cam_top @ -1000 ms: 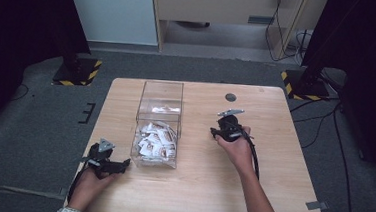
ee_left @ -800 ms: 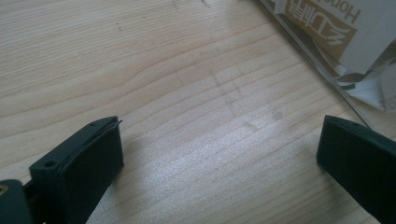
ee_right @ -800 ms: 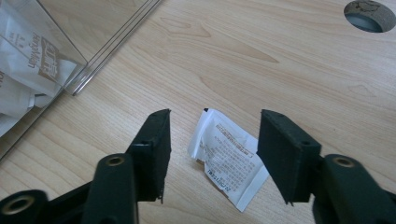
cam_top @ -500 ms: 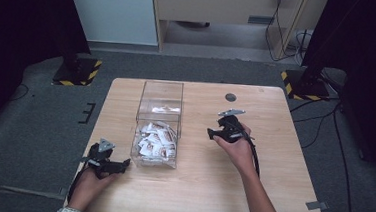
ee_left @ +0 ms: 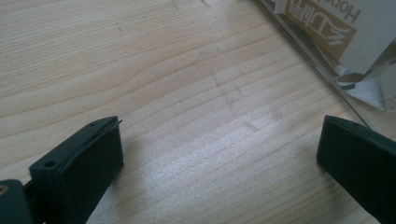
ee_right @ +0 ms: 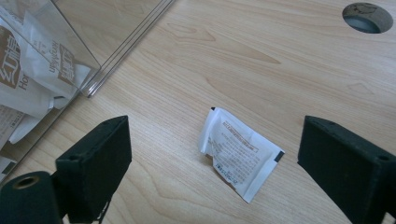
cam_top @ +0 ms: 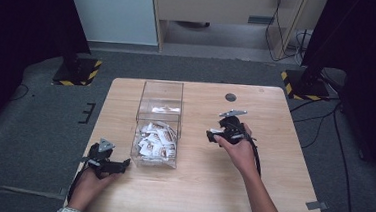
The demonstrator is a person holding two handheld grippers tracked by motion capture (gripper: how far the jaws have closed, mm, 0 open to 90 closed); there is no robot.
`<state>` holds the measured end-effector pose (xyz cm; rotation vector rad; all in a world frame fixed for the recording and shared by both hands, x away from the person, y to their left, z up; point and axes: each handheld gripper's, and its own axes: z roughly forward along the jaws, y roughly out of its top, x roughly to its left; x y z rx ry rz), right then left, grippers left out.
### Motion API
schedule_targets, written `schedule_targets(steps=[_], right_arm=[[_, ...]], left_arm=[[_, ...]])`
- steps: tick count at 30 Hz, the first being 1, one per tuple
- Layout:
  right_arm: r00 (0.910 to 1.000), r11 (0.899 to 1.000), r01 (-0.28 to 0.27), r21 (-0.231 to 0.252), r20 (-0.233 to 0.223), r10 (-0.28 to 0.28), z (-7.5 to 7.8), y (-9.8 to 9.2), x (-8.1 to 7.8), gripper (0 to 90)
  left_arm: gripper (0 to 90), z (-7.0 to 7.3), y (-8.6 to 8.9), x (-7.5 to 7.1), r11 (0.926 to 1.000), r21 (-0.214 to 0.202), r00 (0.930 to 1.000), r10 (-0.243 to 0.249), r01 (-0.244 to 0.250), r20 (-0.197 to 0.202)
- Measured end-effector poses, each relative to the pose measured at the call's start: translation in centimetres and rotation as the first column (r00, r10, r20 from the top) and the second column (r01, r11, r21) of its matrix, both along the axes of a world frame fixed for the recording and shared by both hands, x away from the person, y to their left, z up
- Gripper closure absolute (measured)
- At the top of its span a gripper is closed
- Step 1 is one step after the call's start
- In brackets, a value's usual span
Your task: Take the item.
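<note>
A clear plastic box (cam_top: 158, 115) stands left of the table's middle, with several white-and-brown sachets (cam_top: 156, 140) heaped in its near end. One white sachet (ee_right: 240, 153) lies flat on the wood to the right of the box. My right gripper (cam_top: 213, 136) hovers over it and points toward the box. Its jaws (ee_right: 214, 129) have just been opening and now stand wide on either side of the sachet, not touching it. My left gripper (cam_top: 123, 165) rests near the front left corner, beside the box, open over bare wood (ee_left: 219, 135).
The wooden table (cam_top: 270, 192) has a round cable hole (cam_top: 230, 97) behind the right gripper. The box's clear wall (ee_right: 126, 51) is close on the right gripper's left. Black stands with striped bases (cam_top: 75, 70) sit on the floor beyond the table.
The right gripper's jaws have spread apart, and the sachet now lies loose on the table between them. The right hand has shifted slightly toward the box. The left hand has not moved.
</note>
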<state>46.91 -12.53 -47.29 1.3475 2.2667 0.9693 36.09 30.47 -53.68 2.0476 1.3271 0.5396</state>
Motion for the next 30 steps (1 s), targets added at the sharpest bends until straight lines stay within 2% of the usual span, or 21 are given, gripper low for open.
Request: schedule_targets(steps=[7, 18, 25, 30], right_arm=[[0.9999, 1.000, -0.001, 0.029, 0.013, 0.001, 0.4, -1.0, -1.2, 8.5], [0.9997, 0.999, -0.008, 0.035, 0.023, 0.007, -0.5, -2.3, -4.4, 8.2], [0.9994, 0.999, -0.033, 0.023, 0.014, 0.032, -1.4, -2.5, -6.7, 8.0], [0.9991, 0.999, -0.041, 0.011, 0.001, 0.041, -2.9, -2.5, -8.1, 7.8]], left_arm=[[0.0, 0.0, 0.0, 0.0, 1.0000, 0.000, 1.0000, 0.000, 0.000, 0.000], [0.0, 0.0, 0.0, 0.0, 1.0000, 0.000, 1.0000, 0.000, 0.000, 0.000], [0.0, 0.0, 0.0, 0.0, 1.0000, 0.000, 1.0000, 0.000, 0.000, 0.000], [0.0, 0.0, 0.0, 0.0, 1.0000, 0.000, 1.0000, 0.000, 0.000, 0.001]])
